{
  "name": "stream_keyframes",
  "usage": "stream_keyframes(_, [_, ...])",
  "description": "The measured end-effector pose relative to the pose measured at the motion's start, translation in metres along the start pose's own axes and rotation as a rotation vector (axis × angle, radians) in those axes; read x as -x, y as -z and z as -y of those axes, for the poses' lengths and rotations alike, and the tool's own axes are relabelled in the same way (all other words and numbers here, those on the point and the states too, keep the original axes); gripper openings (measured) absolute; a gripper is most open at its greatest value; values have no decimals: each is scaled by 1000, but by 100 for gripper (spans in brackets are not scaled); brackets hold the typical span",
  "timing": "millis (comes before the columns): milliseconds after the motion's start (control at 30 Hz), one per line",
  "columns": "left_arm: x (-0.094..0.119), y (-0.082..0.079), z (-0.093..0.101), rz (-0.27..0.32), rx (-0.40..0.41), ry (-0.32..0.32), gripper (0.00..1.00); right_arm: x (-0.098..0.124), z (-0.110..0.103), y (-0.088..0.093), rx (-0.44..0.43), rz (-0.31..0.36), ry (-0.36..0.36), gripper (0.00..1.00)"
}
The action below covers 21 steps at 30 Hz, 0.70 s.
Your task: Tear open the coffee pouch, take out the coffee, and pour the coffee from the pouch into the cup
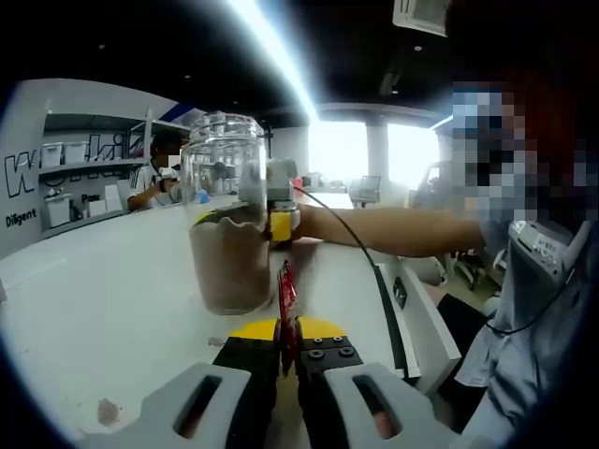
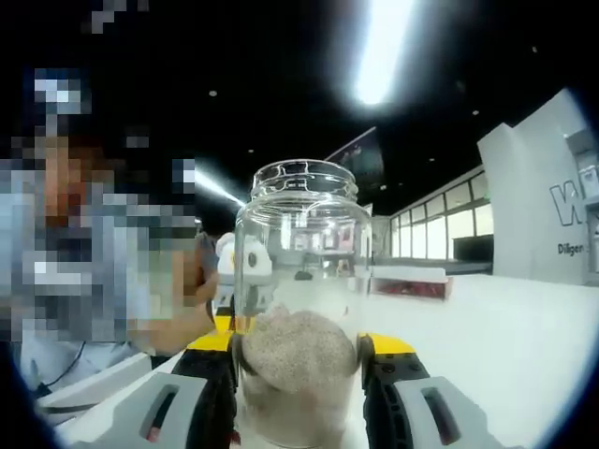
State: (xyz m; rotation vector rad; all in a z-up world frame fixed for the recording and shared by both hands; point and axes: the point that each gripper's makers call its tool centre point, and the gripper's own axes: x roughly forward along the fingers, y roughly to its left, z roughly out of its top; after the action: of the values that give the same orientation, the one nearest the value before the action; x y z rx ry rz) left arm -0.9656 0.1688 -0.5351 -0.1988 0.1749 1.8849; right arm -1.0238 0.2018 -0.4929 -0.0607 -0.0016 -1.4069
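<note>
A clear glass jar (image 1: 227, 224) with brown coffee powder in its lower half stands out in front of my left gripper (image 1: 288, 329). That gripper is shut on a thin red pouch (image 1: 285, 299), seen edge-on between its yellow-tipped jaws. My right gripper (image 1: 279, 220) reaches in from the right on a person's arm and grips the jar's side. In the right gripper view the jar (image 2: 301, 281) sits between the jaws of my right gripper (image 2: 299, 351), which is shut on its lower part, and the powder (image 2: 299, 351) is heaped inside. The jar's mouth is open and has no lid.
The white table (image 1: 103, 299) stretches left and ahead, and its edge (image 1: 388, 299) runs along the right. A brown stain (image 1: 108, 412) marks the near left. A shelf (image 1: 84, 178) and a seated person (image 1: 154, 178) are behind. A flat red-and-white box (image 2: 409, 283) lies further along the table.
</note>
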Motion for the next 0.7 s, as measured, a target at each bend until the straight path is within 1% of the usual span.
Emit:
stream_keyframes(333, [0, 0, 1, 1, -2, 3, 8, -3, -8, 1, -1, -5, -23, 53])
stream_keyframes(433, [0, 0, 1, 1, -3, 4, 8, -3, -6, 1, 0, -8, -31, 52])
stream_keyframes(700, [1, 0, 1, 2, -1, 6, 8, -4, -10, 1, 0, -14, -42, 52])
